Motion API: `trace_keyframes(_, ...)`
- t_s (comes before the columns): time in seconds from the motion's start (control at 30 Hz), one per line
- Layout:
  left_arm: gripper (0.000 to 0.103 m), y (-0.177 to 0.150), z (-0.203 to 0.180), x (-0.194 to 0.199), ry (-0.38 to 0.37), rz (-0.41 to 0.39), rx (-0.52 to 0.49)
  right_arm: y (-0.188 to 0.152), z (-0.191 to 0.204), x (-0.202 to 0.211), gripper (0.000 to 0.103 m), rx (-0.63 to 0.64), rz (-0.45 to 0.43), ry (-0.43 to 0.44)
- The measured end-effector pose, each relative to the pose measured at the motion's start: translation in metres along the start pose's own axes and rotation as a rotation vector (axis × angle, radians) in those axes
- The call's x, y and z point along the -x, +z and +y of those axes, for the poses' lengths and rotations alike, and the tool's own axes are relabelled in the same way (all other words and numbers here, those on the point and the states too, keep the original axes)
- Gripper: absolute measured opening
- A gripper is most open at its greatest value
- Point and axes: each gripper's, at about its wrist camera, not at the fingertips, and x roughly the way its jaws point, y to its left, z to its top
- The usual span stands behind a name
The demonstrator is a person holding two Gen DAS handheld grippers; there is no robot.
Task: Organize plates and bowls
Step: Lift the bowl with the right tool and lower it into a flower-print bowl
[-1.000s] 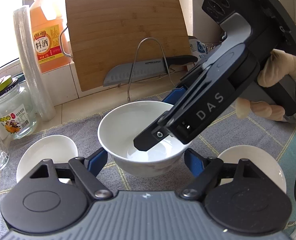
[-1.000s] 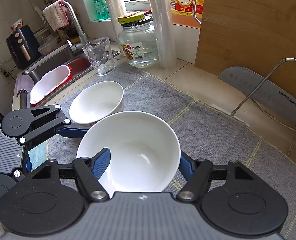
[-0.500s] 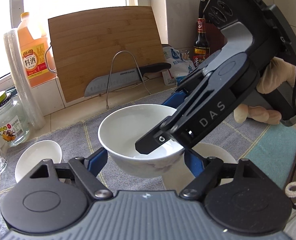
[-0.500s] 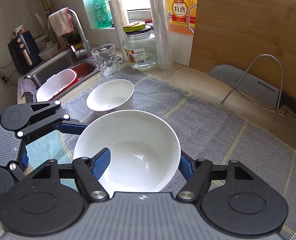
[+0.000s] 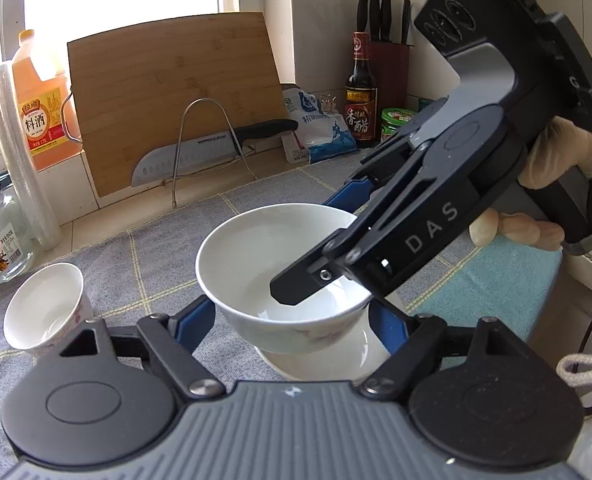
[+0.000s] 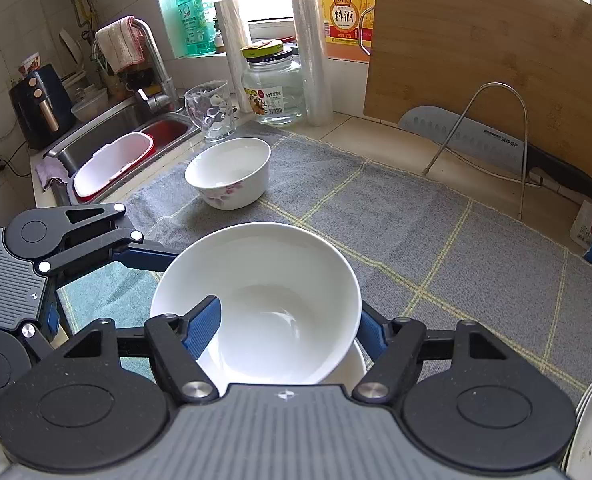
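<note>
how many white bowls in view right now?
3. One bowl held in the hand-held grippers, a second bowl right beneath it, a third bowl apart near the sink. The stack may hide more.
</note>
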Motion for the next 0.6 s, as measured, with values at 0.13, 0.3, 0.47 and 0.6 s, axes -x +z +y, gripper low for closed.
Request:
trace_keyframes(0.13, 0.083, -0.003, -0.005, 0.0, -0.02, 0.005, 0.0, -0.007, 0.0, 0.004, 0.077, -0.012, 0.005, -0.006)
trace_keyframes(0.3, 0.083, -0.006, -0.008, -0.004, -0.035, 0.019, 0.002, -0.014, -0.001, 0.003, 0.077, -0.026, 0.017, -0.016)
trace_keyframes(0.47, 0.083, -0.009, -0.009, -0.013, -0.042, 0.036, 0.008, -0.017, -0.002, 0.0, 0.077, -0.031, 0.024, -0.02)
trace_keyframes(0.6, 0.083, -0.011, -0.01, -0.017, -0.046, 0.05, 0.009, -0.02, -0.004, -0.003, 0.077, -0.036, 0.033, -0.021)
